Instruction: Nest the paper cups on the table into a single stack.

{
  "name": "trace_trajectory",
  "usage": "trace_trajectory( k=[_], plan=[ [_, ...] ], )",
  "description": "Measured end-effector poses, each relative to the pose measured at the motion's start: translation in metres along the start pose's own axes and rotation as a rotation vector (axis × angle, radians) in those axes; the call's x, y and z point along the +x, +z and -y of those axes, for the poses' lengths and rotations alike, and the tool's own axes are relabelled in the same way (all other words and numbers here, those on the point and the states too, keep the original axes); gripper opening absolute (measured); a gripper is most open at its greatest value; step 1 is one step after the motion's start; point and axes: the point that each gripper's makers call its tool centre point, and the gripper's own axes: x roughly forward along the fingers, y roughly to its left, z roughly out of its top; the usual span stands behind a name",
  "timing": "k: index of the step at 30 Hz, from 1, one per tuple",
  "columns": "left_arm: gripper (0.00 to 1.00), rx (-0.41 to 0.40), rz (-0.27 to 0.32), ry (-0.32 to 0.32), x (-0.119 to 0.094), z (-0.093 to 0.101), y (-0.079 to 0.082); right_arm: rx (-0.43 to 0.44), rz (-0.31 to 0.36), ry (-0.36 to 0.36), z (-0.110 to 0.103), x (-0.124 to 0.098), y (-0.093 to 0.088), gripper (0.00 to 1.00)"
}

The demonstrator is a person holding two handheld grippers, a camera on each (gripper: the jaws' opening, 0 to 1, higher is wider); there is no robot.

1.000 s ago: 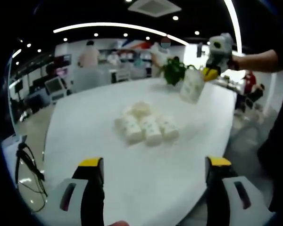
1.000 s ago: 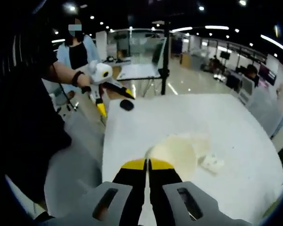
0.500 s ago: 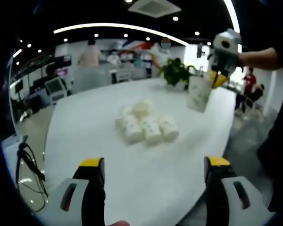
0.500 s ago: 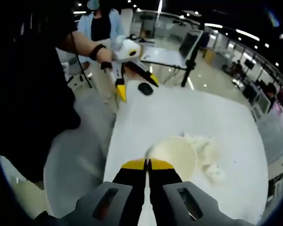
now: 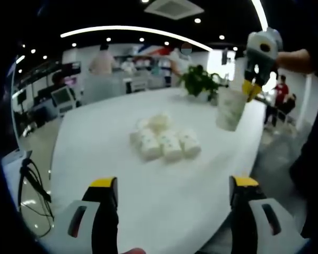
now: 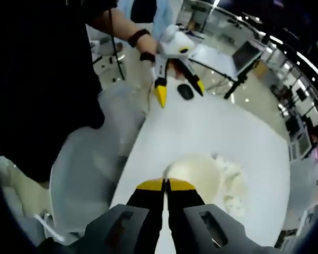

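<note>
Paper cups (image 5: 164,140) lie clustered on their sides near the centre of the white tabletop (image 5: 95,153), at about 12 o'clock from the left tool (image 5: 169,197), whose jaws stand wide apart and empty. At 2 o'clock in the left gripper view we see the right tool (image 5: 249,90) clenched on the rim of one lifted cup (image 5: 230,108), held clear of the tabletop; in the right gripper view its jaws meet on that cup's wall, with the open mouth just beyond. A potted plant (image 5: 199,82) stands at the far edge. We judge the cups very light, thin-walled and easily crushed or knocked rolling; a gentle pinch across the stiffer rolled rim seems the safest hold.
</note>
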Motion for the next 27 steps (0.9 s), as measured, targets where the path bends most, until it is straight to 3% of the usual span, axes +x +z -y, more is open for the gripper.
trace_trajectory(
  k=[11,16,27],
  plan=[
    [0.85,-0.003,-0.003,0.000,-0.002,-0.001,-0.003,-0.087,-0.031,0.037,-0.017,0.016,0.005,0.00],
    [0.85,-0.007,-0.005,0.000,-0.001,-0.001,-0.004,-0.157,-0.088,0.035,-0.020,0.025,-0.005,0.00],
    [0.85,-0.016,-0.013,-0.002,0.000,0.000,-0.009,-0.229,-0.123,0.040,-0.028,0.059,-0.021,0.00]
  ],
)
